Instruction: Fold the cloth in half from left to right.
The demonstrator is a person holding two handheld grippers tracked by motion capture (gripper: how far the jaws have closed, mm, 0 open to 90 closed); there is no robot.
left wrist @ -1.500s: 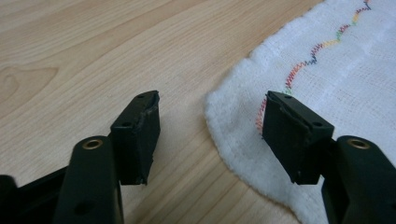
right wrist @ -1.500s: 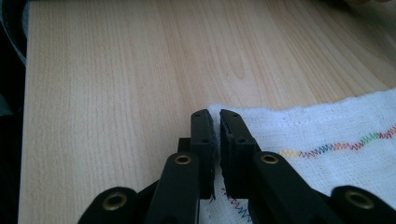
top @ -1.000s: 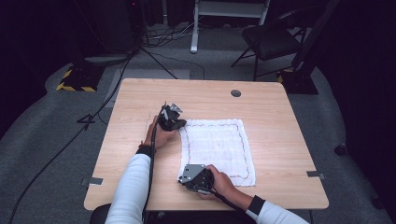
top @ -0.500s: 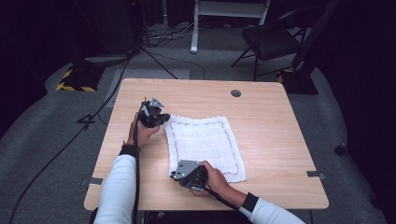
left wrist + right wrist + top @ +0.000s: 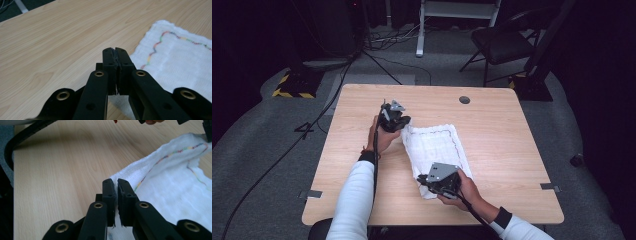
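The white cloth (image 5: 436, 152) with a multicoloured stitched border lies on the wooden tabletop (image 5: 512, 145), between the two hands, slightly turned and with its left edge lifted. The left claw (image 5: 398, 122) is pressed together on the far left corner of the cloth. The right claw (image 5: 428, 182) pinches the near left corner, a thin fold showing between its pads (image 5: 110, 195).

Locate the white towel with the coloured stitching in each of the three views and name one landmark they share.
High view: the white towel lies mid-table, running from the left gripper down to the right gripper.
Left gripper view: it covers the right side, its corner pinched in the shut jaws.
Right gripper view: it spreads right of centre, its edge clamped between the jaws.
Shared landmark: the light wooden table.
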